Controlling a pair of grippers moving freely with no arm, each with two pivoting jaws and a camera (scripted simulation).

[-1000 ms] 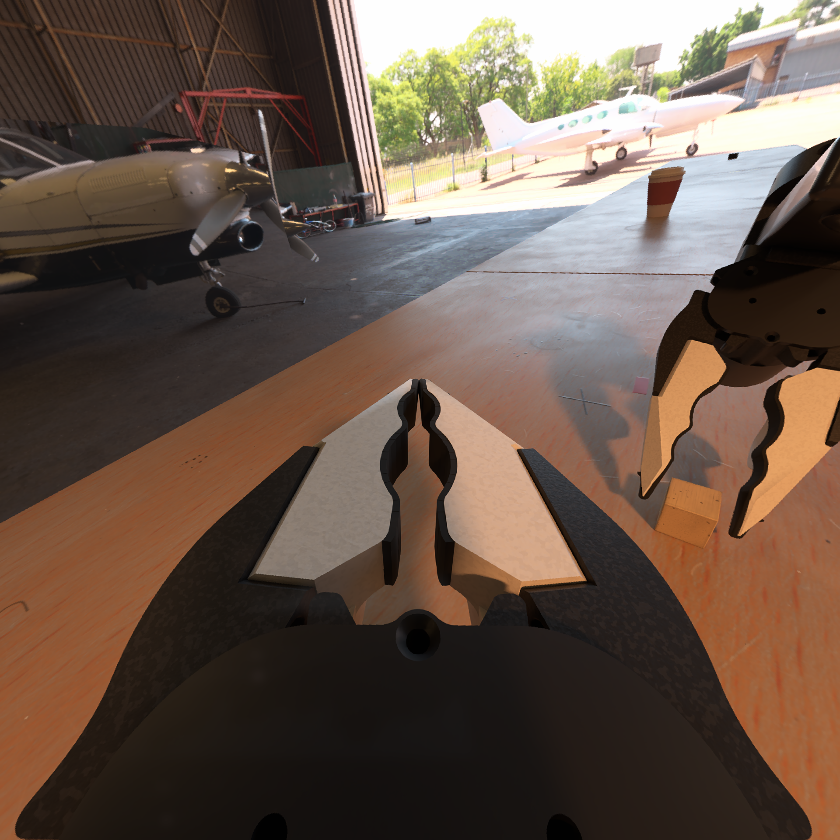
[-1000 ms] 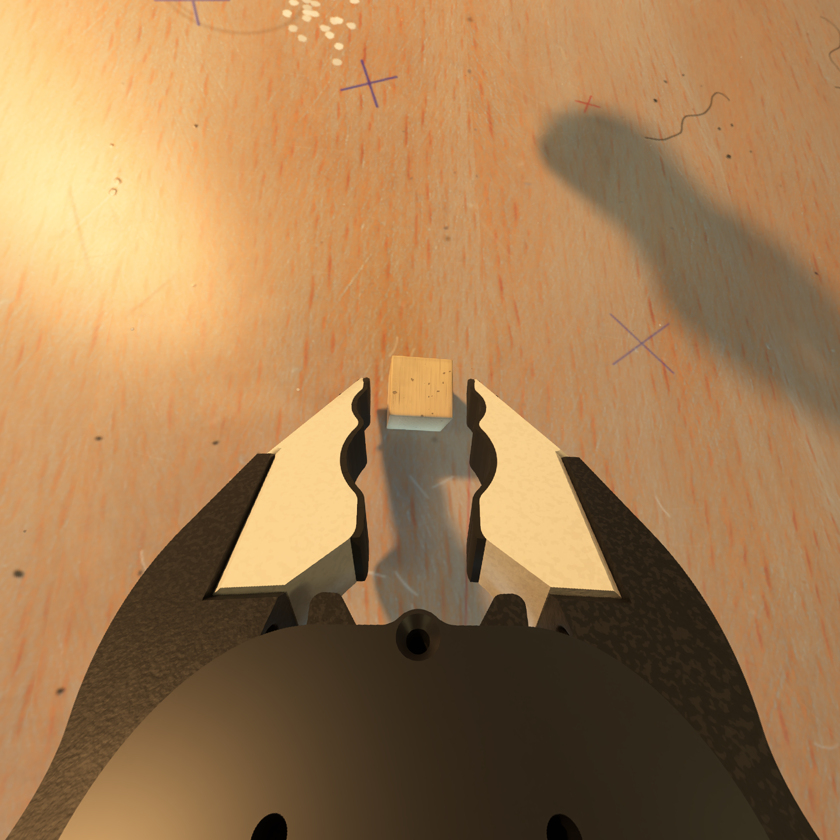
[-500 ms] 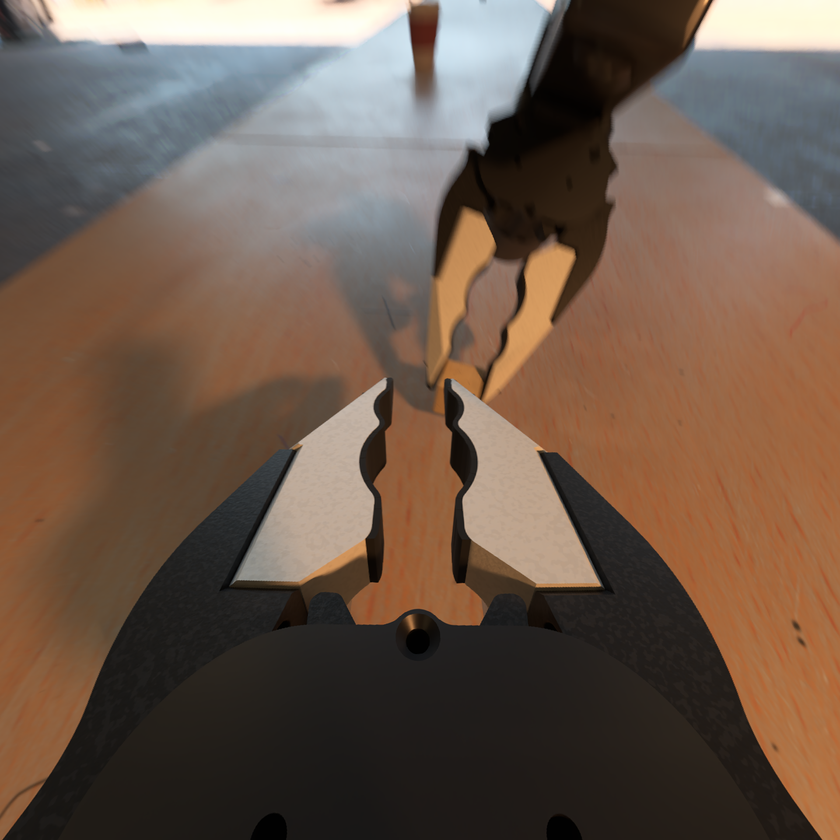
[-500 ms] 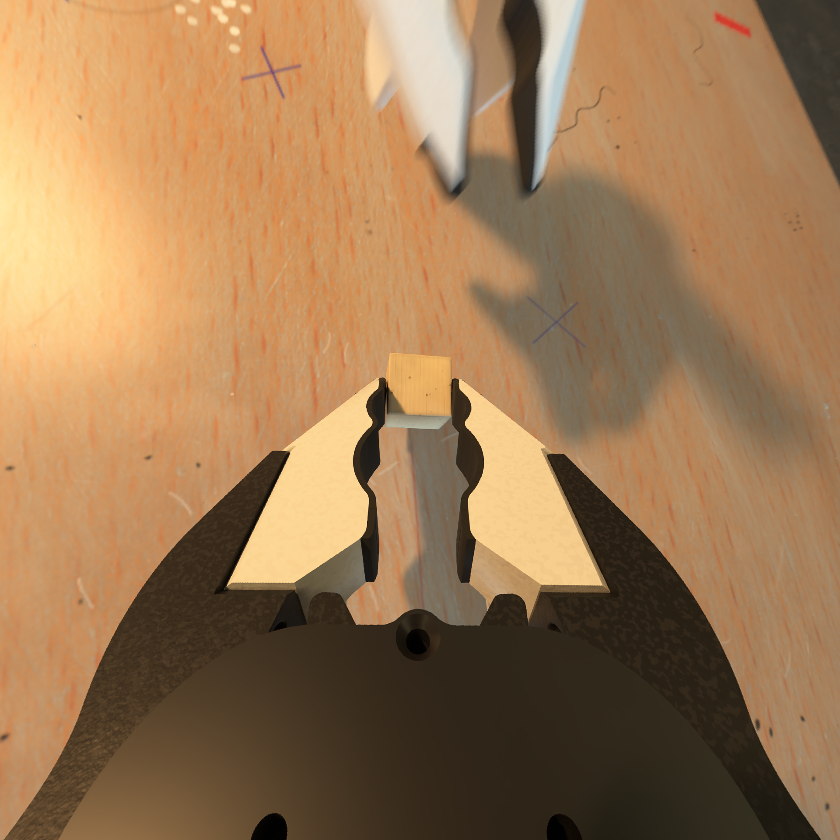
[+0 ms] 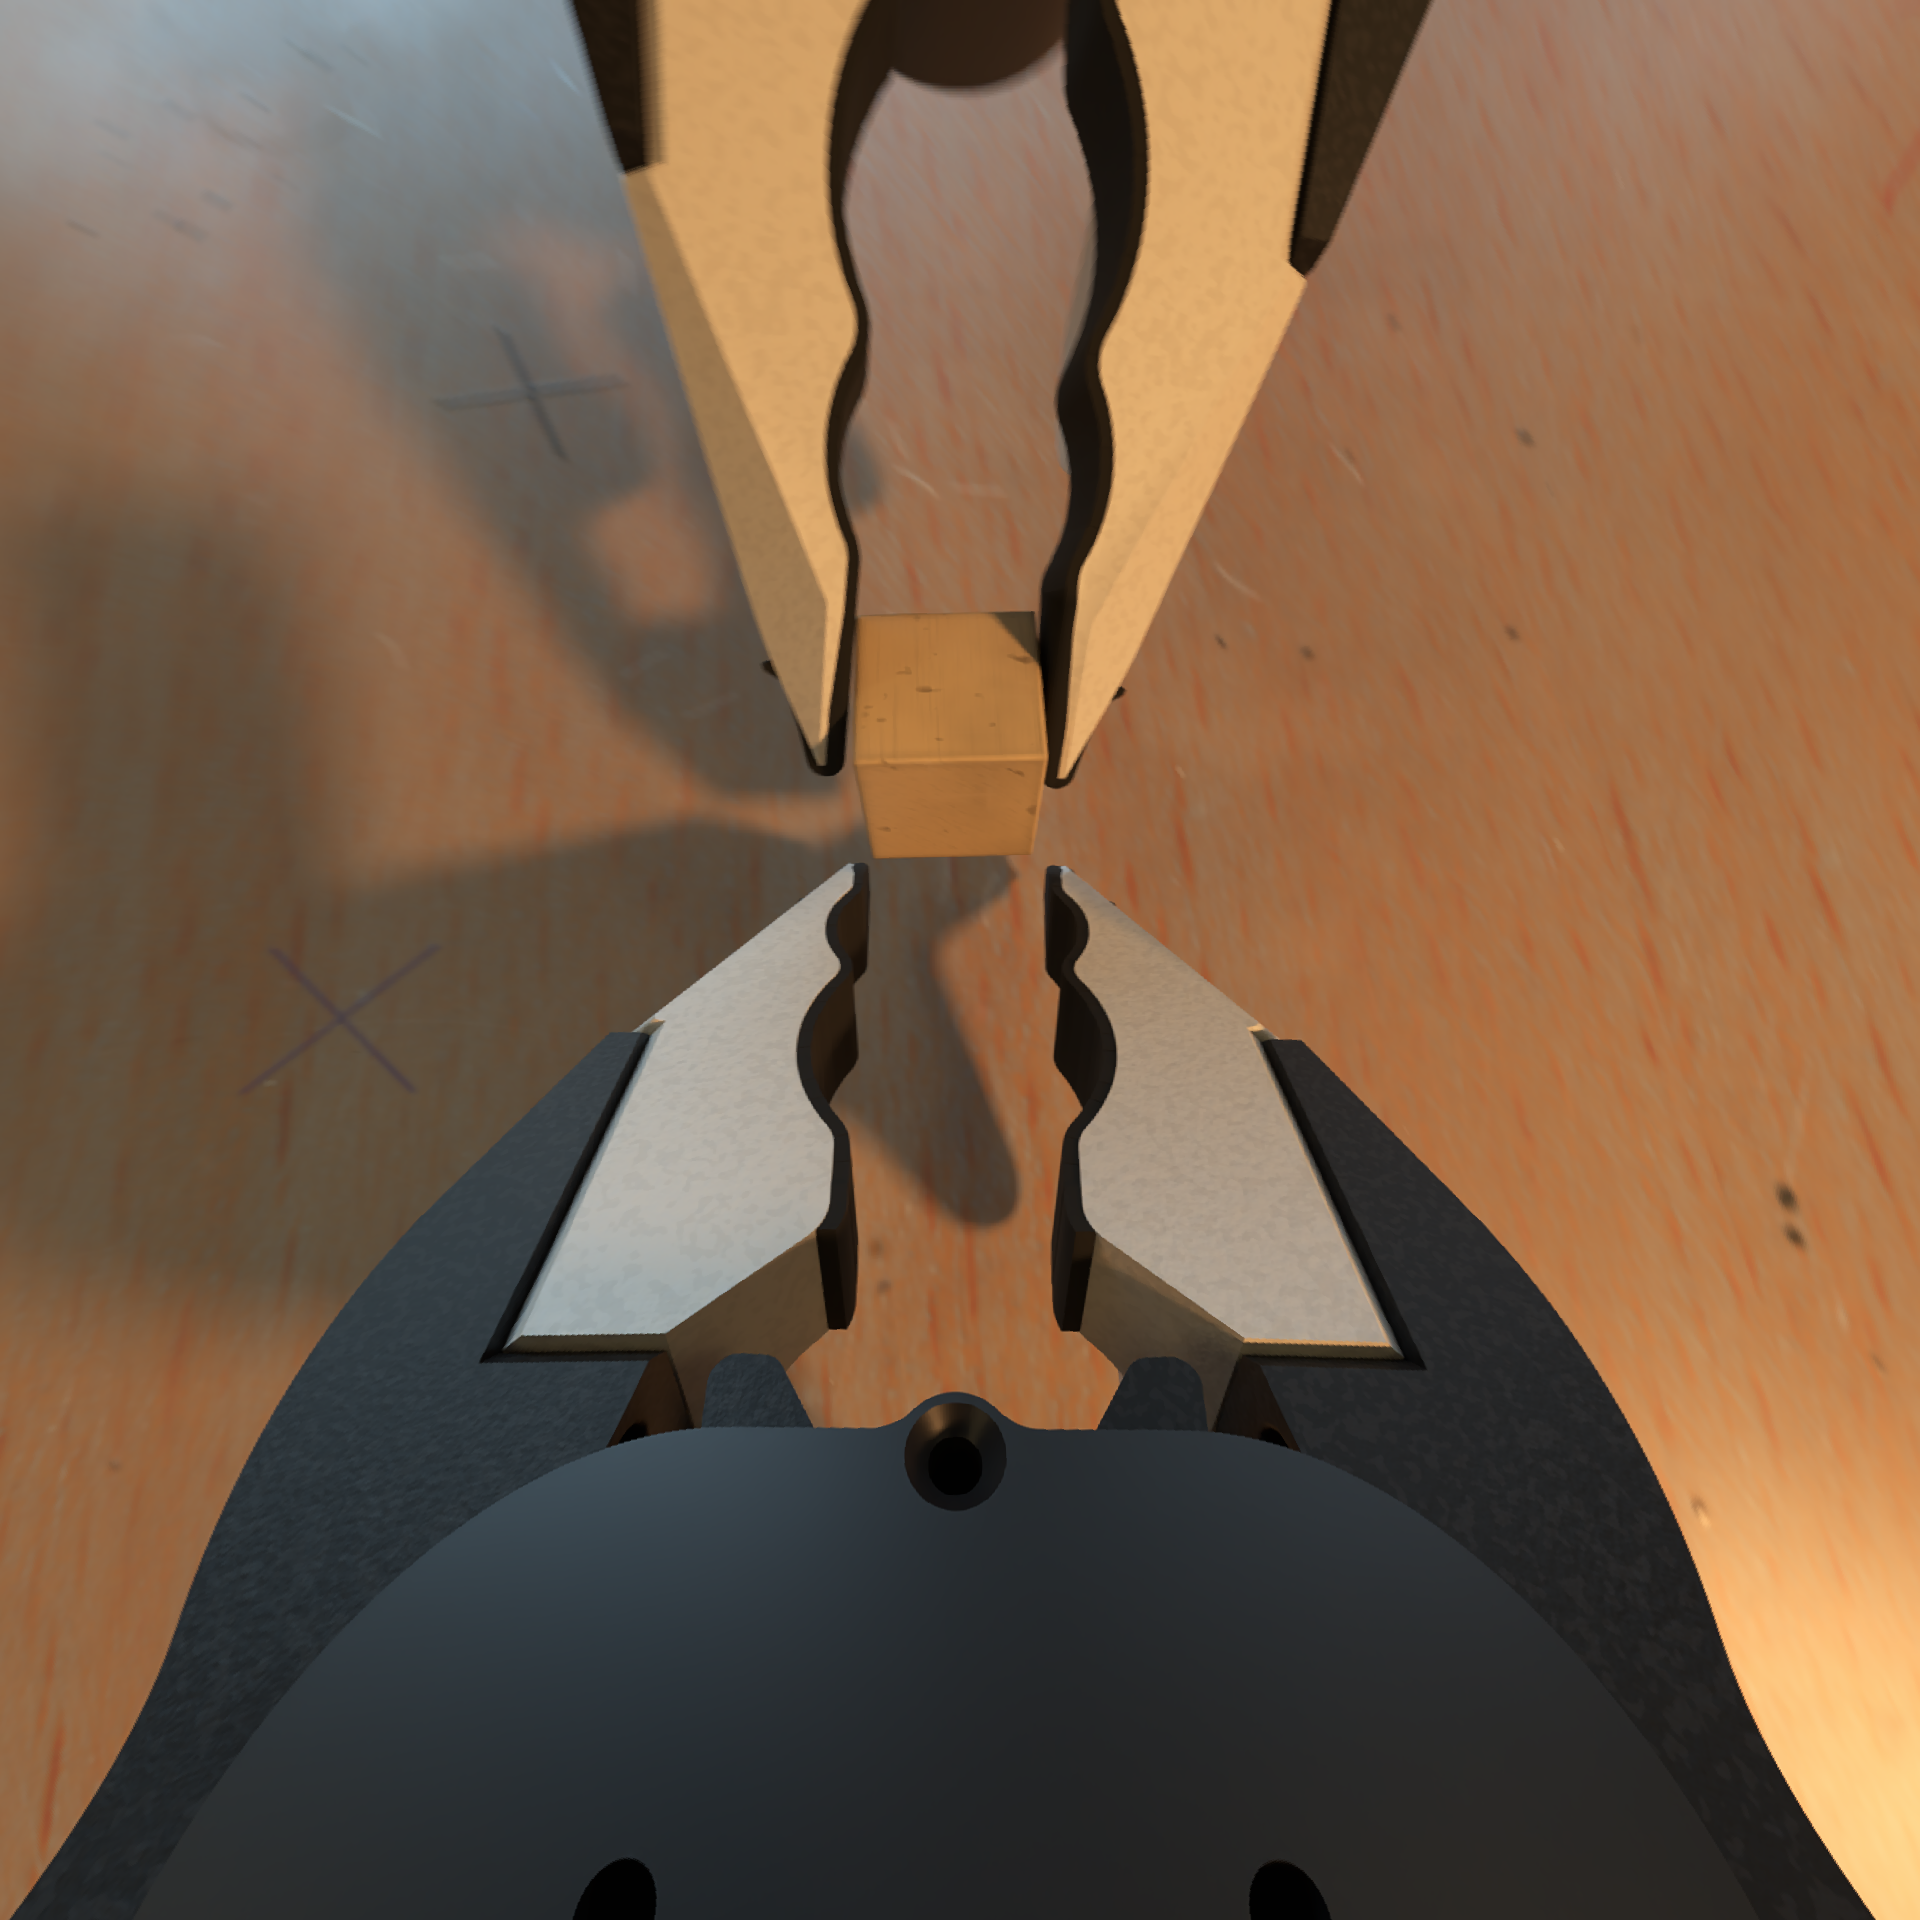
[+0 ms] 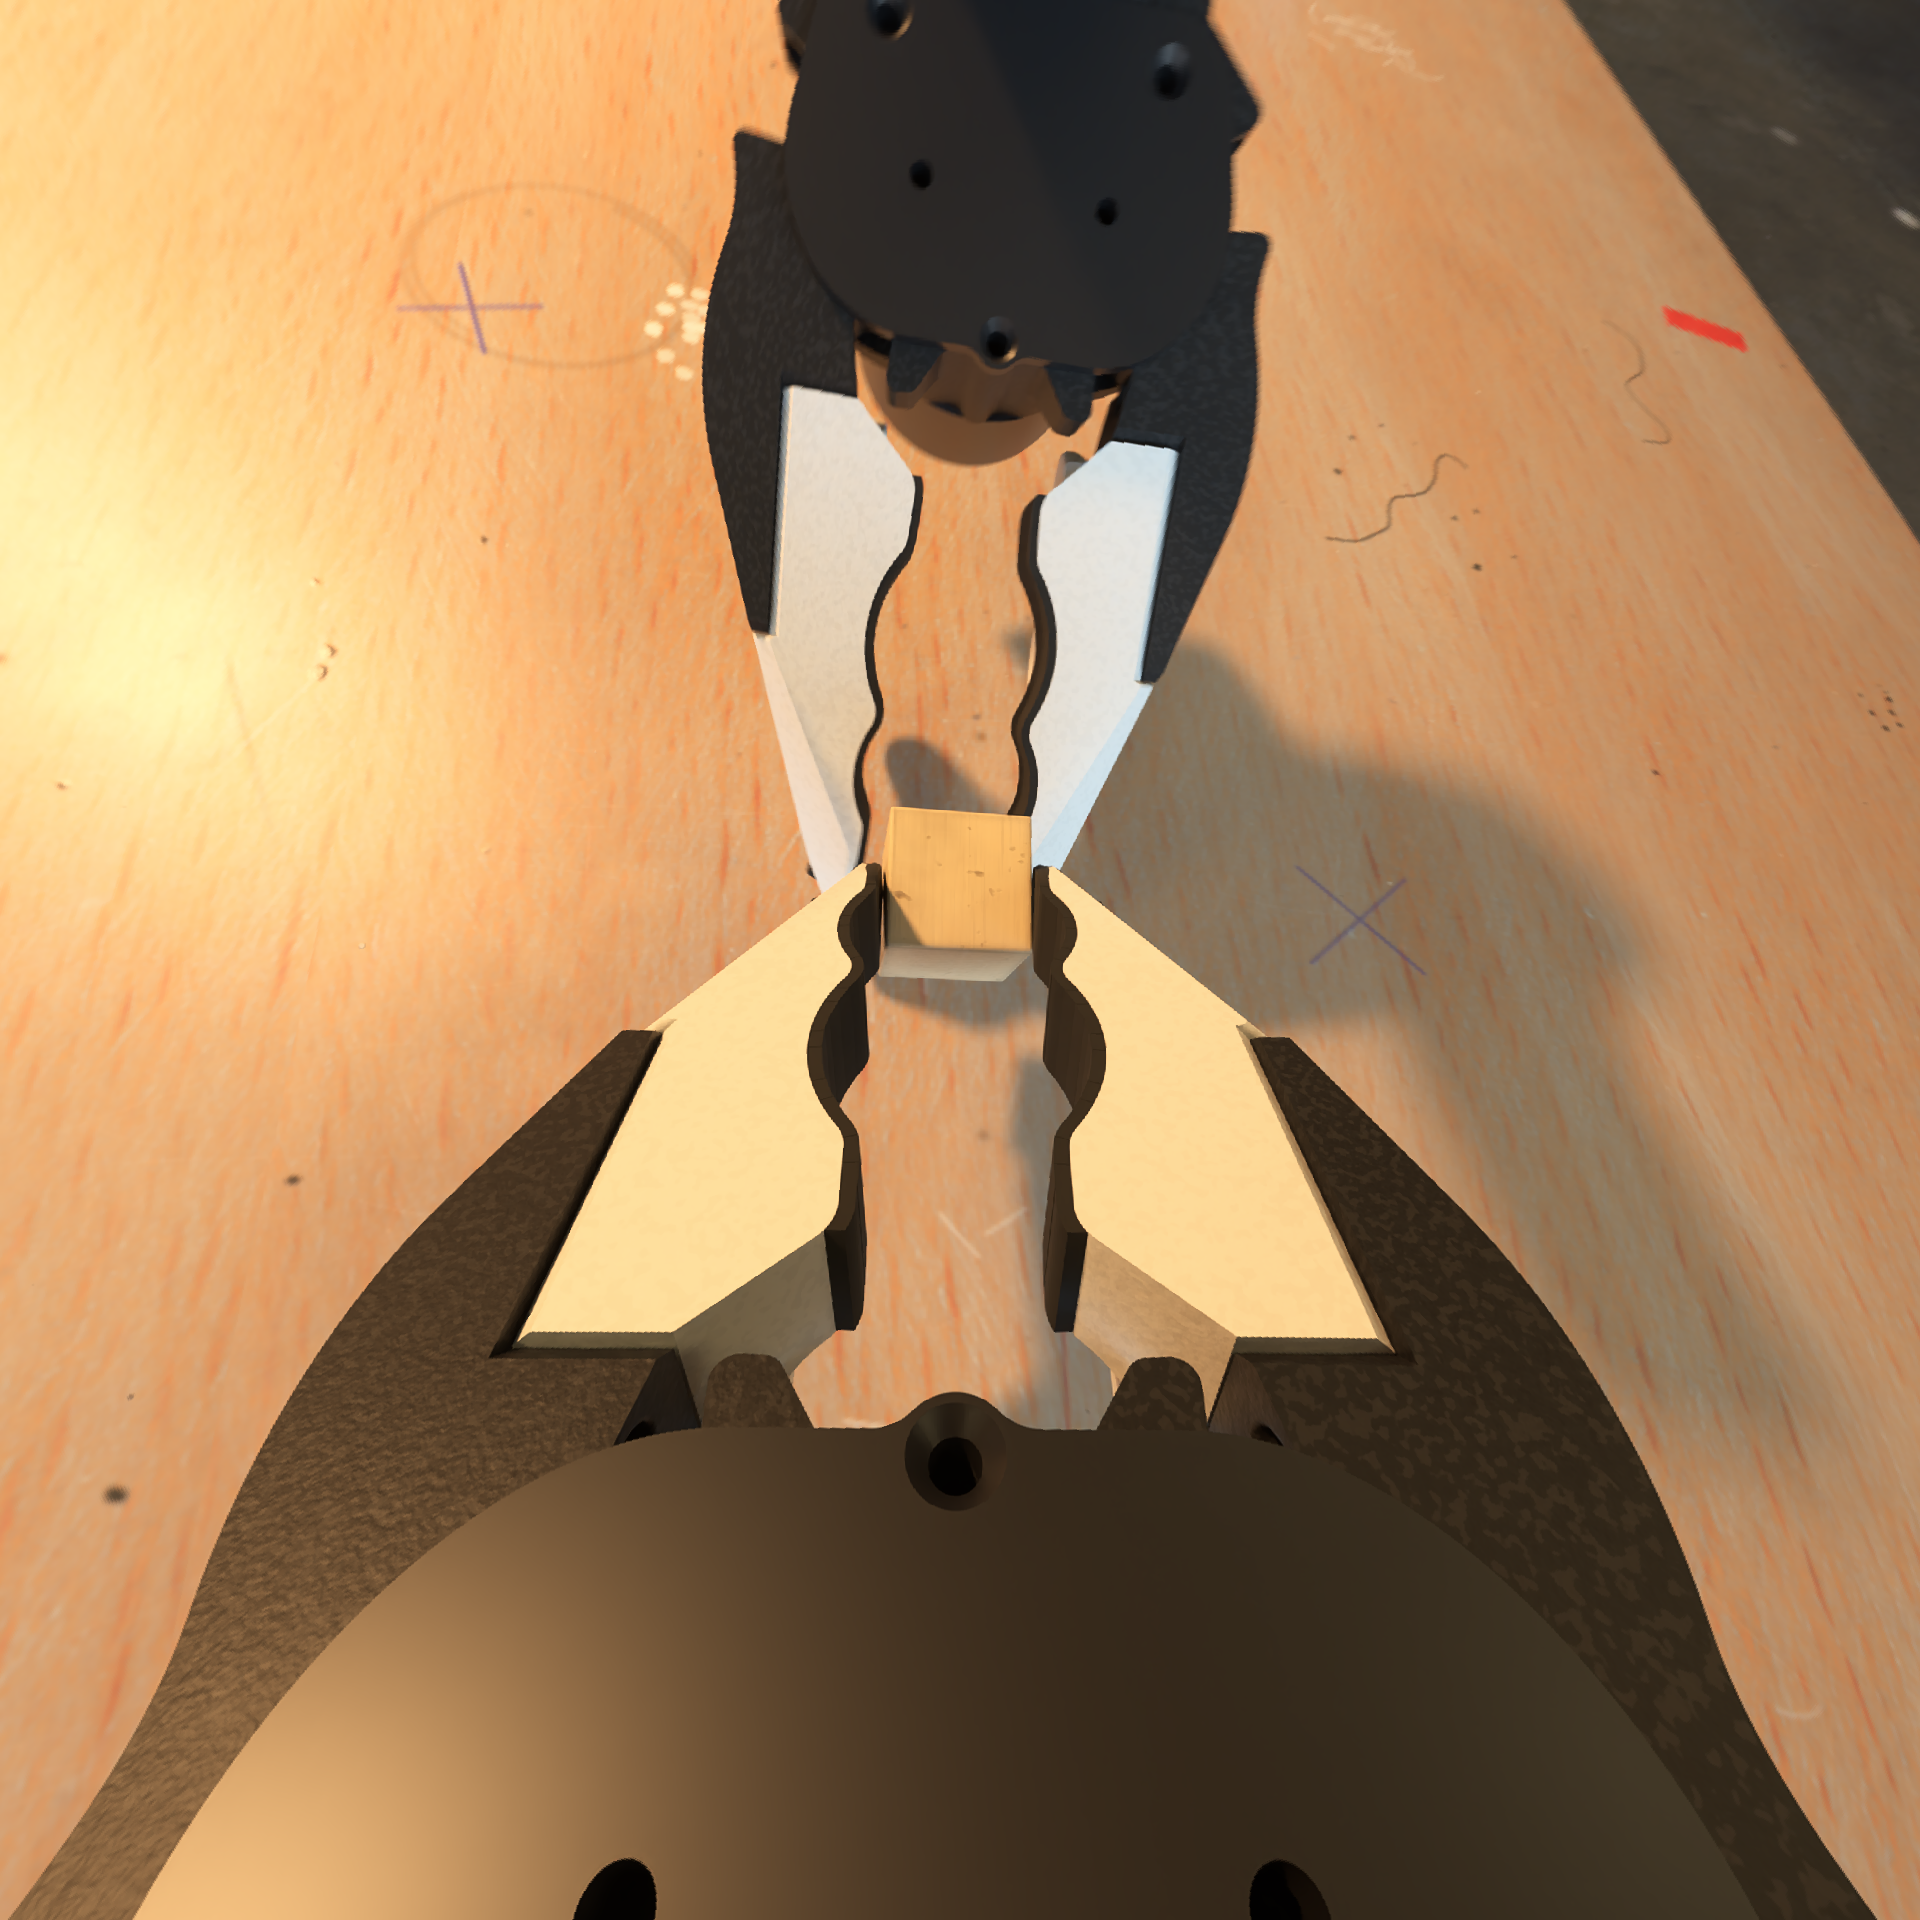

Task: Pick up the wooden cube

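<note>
Wooden cube (image 6: 956,883) sitting on scuffed plywood tabletop (image 6: 312,935), pinched between right gripper (image 6: 954,871) fingertips, both pads touching. Left gripper (image 5: 952,871) hovering just near side of cube, fingers narrowly parted, gripping nothing. Lift falling to right gripper.

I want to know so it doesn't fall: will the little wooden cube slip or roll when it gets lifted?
Probably not roll: the wooden cube has flat faces and sharp edges. It looks stiff, since its sides stay straight between the right tongs. It seems light, being small and wooden. It might slip a little, because only the tips of the fingers touch it.
</note>
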